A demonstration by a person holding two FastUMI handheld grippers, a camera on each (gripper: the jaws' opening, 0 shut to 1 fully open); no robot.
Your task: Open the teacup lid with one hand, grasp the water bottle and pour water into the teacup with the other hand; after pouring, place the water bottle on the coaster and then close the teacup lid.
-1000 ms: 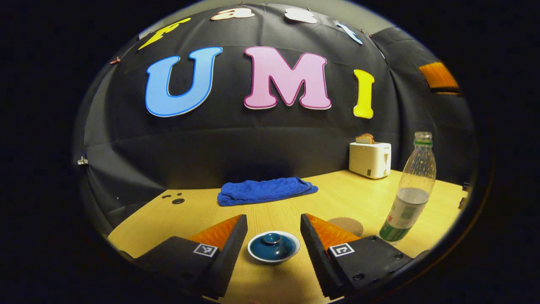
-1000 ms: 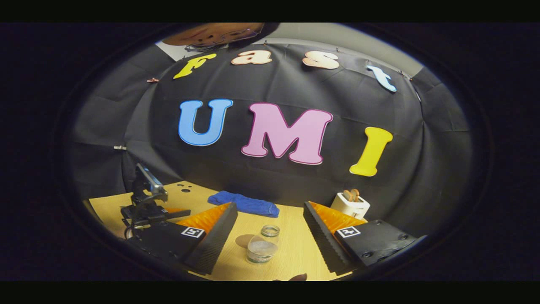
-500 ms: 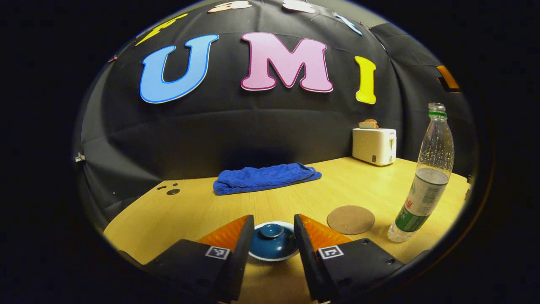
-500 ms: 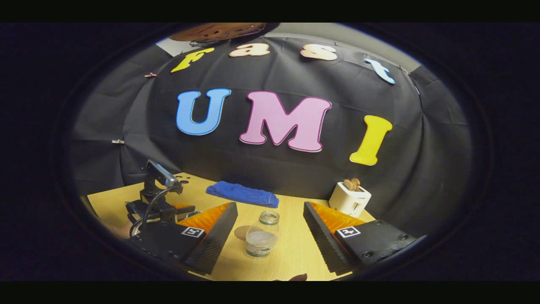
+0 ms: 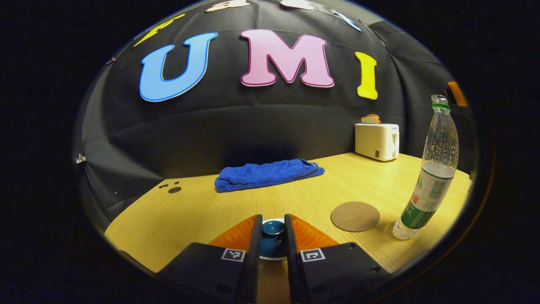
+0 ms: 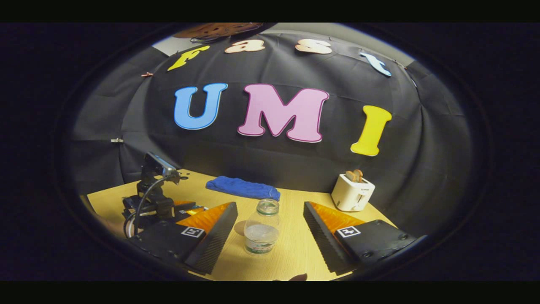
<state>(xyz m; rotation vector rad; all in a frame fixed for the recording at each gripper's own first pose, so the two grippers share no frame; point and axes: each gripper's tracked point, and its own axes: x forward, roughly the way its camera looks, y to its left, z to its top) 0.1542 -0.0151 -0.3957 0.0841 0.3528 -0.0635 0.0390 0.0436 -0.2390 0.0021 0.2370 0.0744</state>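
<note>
A blue lid sits on the white-rimmed teacup, the round brown coaster to its right, and beyond the coaster the uncapped, part-full water bottle stands upright.

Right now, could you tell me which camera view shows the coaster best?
The left gripper view: the coaster lies in full, a brown disc on the table left of the water bottle. In the right gripper view just a brown sliver peeks from behind the bottle.
</note>
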